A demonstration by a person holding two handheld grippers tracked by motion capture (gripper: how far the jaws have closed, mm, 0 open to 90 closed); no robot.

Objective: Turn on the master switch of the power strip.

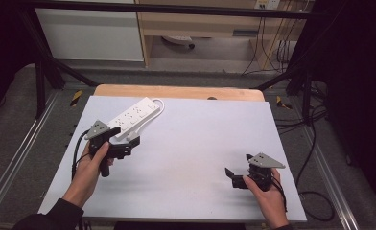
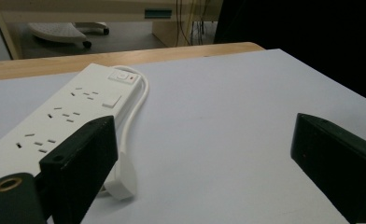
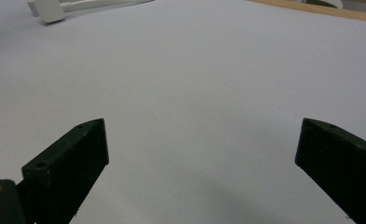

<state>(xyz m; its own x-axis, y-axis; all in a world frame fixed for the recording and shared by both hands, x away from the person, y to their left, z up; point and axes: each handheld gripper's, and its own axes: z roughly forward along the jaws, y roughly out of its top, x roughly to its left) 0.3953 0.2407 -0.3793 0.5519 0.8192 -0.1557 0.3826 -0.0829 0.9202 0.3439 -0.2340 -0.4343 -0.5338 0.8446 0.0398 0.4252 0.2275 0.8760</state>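
Your left gripper (image 1: 123, 139) had its jaws spread wide and held nothing; its left jaw sat just beside the near end of the white power strip (image 1: 131, 117), whose plug (image 2: 120, 184) lay on the white tabletop (image 1: 191, 143) close by that jaw. Whether jaw and strip touched, I could not tell. Your right gripper (image 1: 238, 171) was likewise wide open and empty, low over bare tabletop, well apart from the strip.

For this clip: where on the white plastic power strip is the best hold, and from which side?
Probably across the narrow width of the white plastic power strip, from above near its middle. It lies flat and long; the left gripper, jaws wide open, sits nearest. Avoid the side along which the white cable runs.
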